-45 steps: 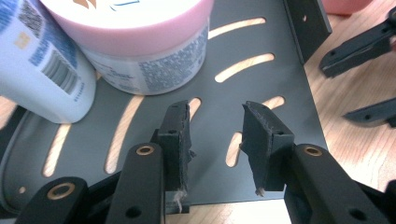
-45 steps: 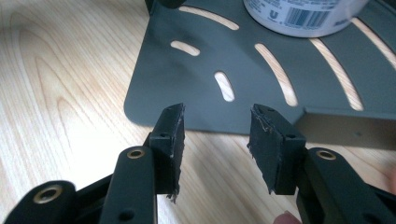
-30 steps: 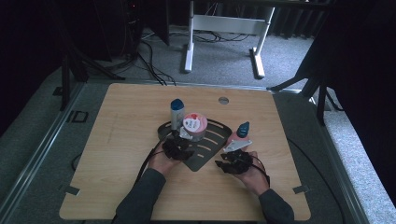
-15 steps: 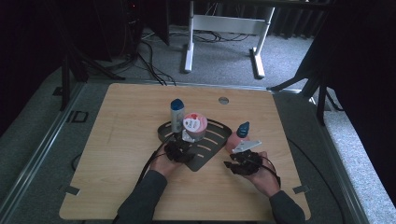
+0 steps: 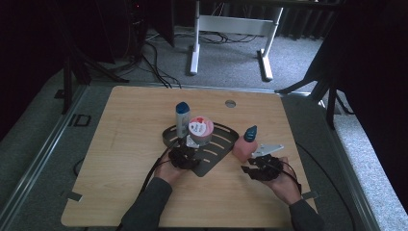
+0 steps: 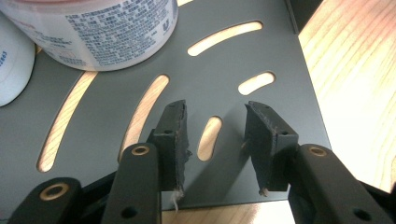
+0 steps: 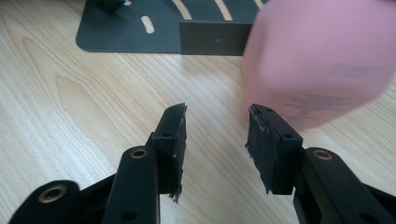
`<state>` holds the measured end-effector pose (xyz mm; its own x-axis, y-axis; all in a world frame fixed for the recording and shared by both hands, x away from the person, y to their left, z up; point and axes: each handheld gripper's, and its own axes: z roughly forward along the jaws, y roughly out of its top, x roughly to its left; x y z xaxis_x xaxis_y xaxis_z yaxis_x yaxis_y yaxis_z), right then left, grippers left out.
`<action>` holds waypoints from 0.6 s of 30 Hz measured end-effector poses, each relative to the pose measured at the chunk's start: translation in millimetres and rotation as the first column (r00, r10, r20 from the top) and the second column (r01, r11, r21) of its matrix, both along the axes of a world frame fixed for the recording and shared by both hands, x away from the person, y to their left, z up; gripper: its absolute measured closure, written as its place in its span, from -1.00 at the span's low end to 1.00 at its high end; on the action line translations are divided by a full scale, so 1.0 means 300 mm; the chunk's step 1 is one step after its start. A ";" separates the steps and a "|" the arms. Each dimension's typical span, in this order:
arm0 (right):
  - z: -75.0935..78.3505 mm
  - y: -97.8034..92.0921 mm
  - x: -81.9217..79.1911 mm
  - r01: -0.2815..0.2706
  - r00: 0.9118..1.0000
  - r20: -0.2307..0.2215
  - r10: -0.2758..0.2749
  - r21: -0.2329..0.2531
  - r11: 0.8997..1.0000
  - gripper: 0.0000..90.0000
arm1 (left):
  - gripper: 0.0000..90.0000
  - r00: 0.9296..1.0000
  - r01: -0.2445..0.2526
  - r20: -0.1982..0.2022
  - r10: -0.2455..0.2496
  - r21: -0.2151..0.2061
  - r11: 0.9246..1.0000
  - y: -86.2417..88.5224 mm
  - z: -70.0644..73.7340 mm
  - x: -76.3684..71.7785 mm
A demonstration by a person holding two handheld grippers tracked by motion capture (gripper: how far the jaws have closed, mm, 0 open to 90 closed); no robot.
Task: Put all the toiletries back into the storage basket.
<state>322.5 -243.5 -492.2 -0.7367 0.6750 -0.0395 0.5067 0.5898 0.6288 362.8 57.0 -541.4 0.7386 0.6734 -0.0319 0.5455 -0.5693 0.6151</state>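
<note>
The right tongs (image 5: 254,166) have drawn back toward the lower right of the high view since a second ago. They now sit just short of the pink bottle (image 5: 242,148), whereas a second ago they were up against it. The bottle stands upright on the desk (image 5: 120,139), just off the right edge of the dark slotted tray (image 5: 217,156), its blue cap (image 5: 250,132) pointing up. In the right gripper view the jaws stand apart with nothing between them, and the bottle (image 7: 322,60) looms blurred in the upper right of the frame. I judge that it has just been let go, or is about to be taken again.

The left tongs (image 5: 183,155) have barely shifted. They hover over the near part of the tray, jaws parted and empty in the left gripper view, above the grey slotted plate (image 6: 224,74). The pink-lidded jar (image 5: 200,130) and the white bottle with a blue cap (image 5: 182,118) stand on the tray behind them.

The pink bottle is blurred in the right gripper view and cut off at the top, so its label cannot be read. The jar (image 6: 98,28) and the white bottle (image 6: 14,60) are cropped at the upper left of the left gripper view. From above, the hands cover much of both tongs.
</note>
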 end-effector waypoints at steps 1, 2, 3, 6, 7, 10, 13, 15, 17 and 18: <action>0.003 -0.007 0.001 0.001 1.000 0.002 -0.001 -0.002 1.000 0.26 | 0.30 1.000 0.002 0.004 -0.002 0.007 1.000 -0.001 0.000 -0.001; 0.006 -0.013 0.002 0.007 1.000 0.002 -0.007 -0.003 1.000 0.26 | 0.30 1.000 0.003 0.009 -0.004 0.009 1.000 -0.003 0.000 -0.002; 0.010 -0.018 0.003 0.014 1.000 0.000 -0.014 -0.005 1.000 0.26 | 0.30 1.000 0.003 0.010 -0.003 0.009 1.000 -0.003 0.000 -0.003; 0.017 -0.031 0.005 0.027 1.000 0.003 -0.027 -0.011 1.000 0.26 | 0.30 1.000 0.001 0.011 -0.001 0.003 1.000 -0.001 -0.002 -0.004; 0.019 -0.035 0.006 0.030 1.000 0.004 -0.030 -0.012 0.999 0.26 | 0.30 1.000 0.002 0.012 -0.002 0.002 1.000 -0.001 -0.003 -0.005; 0.026 -0.045 0.007 0.034 0.999 0.010 -0.034 -0.009 0.999 0.25 | 0.30 1.000 0.003 0.013 -0.003 -0.001 1.000 0.000 -0.003 -0.006; 0.033 -0.055 0.011 0.047 0.999 0.016 -0.047 -0.009 0.999 0.25 | 0.30 1.000 0.003 0.013 -0.003 -0.004 1.000 0.002 -0.004 -0.006; 0.038 -0.061 0.014 0.053 0.998 0.015 -0.053 -0.009 0.999 0.25 | 0.30 1.000 0.005 0.016 -0.004 -0.009 1.000 0.005 -0.005 -0.006; 0.045 -0.068 0.017 0.057 0.998 0.018 -0.057 -0.009 0.998 0.24 | 0.30 1.000 -0.002 0.013 0.003 -0.028 1.000 0.009 -0.008 -0.007; 0.048 -0.071 0.019 0.058 0.998 0.015 -0.058 -0.009 0.998 0.23 | 0.30 1.000 -0.004 0.009 0.004 -0.032 0.999 0.012 -0.008 -0.006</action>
<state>328.2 -264.8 -477.7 -0.6955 0.7163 -0.0566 0.5310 0.5654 0.6312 361.0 60.5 -543.8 0.7362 0.6752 -0.0468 0.5424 -0.5472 0.6375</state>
